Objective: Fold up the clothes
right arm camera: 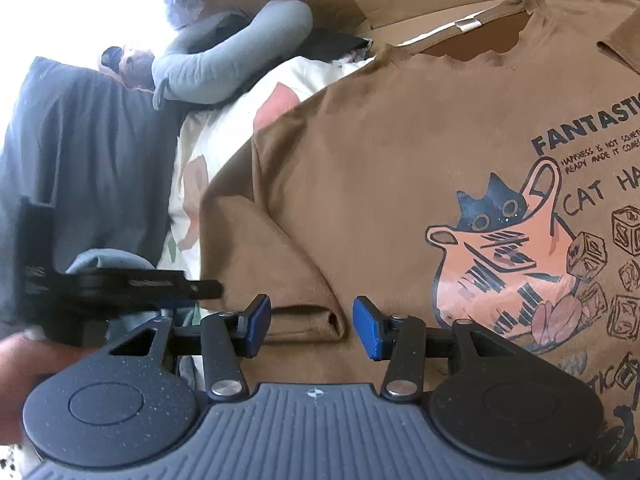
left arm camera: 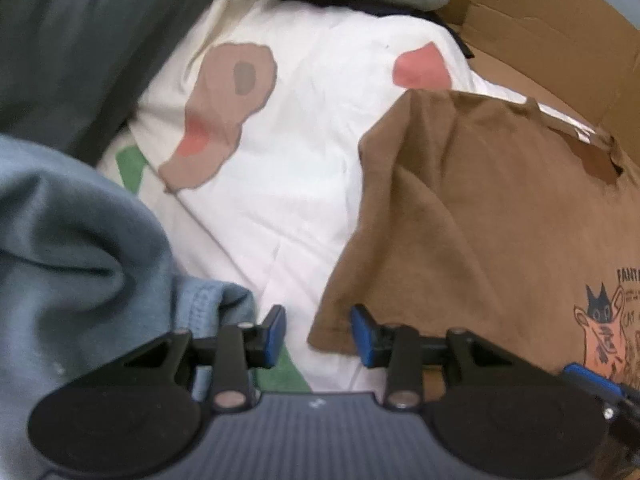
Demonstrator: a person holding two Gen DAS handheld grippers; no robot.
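A brown T-shirt point(right arm camera: 380, 168) with a cat print lies face up on a bed, over a white patterned quilt point(left arm camera: 304, 152), its sleeve folded inward. The left gripper point(left arm camera: 319, 334) and right gripper point(right arm camera: 312, 326) hover with jaws spread, pinching nothing. The sleeve fold looks finished; next, likely regrasping an edge.

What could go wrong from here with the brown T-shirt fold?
1. Both the left gripper and right gripper are open and hold nothing, so the sleeve folded in on the brown T-shirt may spring back.
2. The T-shirt lies partly on soft white bedding and partly on cardboard; that uneven base could wrinkle the next fold.
3. A blue garment lies close by and might get snagged.
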